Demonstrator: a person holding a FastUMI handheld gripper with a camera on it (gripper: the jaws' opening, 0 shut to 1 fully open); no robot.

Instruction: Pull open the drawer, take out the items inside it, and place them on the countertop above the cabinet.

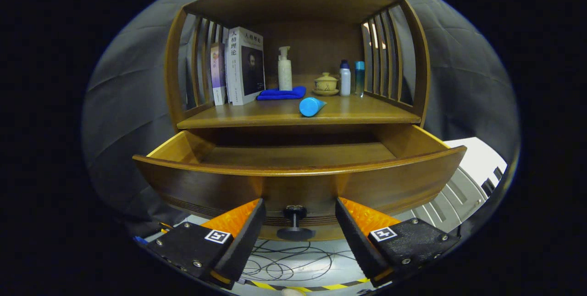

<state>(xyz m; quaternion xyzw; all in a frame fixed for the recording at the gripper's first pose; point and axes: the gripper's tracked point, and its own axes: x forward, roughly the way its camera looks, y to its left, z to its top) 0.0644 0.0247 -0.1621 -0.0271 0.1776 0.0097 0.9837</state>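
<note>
Cabinet [293,57] first: drawer [298,172] stands pulled open, visible floor bare, so removal looks done. Blue tube [312,106] lies on the table [367,113], 12 o'clock beyond the knob [294,222]. Hand-held gripper [299,222] spread, fingers flanking the knob, untouching.

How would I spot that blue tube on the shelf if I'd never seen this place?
Start at the wooden cabinet, its drawer pulled open toward the open fingers. On the countertop above it, near the front edge, lies the blue tube. Unlike the upright bottles behind it, it lies on its side.
</note>
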